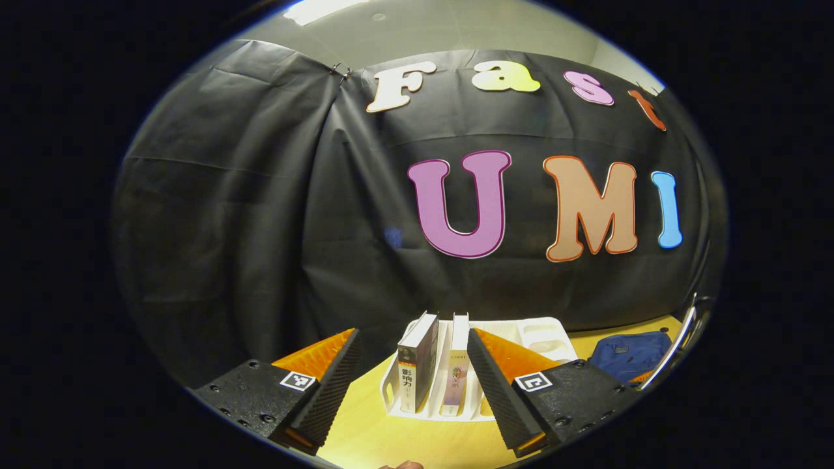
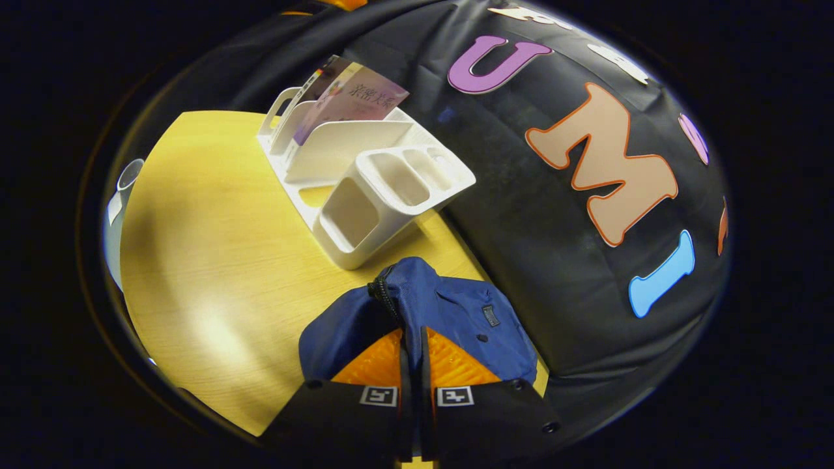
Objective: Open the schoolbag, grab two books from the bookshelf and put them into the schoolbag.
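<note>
Right gripper (image 2: 412, 355) jaws pinched tight on the bag (image 2: 449, 312); left gripper (image 1: 414, 365) wide before books (image 1: 417, 361). Fabric could slip out mid-pull.

Black cloth wall (image 1: 260, 215), wooden table (image 2: 215, 260) — ceiling light (image 1: 319, 9)

Wooden table (image 2: 215, 260) bearing a white bookshelf (image 2: 365, 182) with two upright books (image 1: 433, 365), and a blue schoolbag (image 2: 449, 312) lying just beside the bookshelf.
</note>
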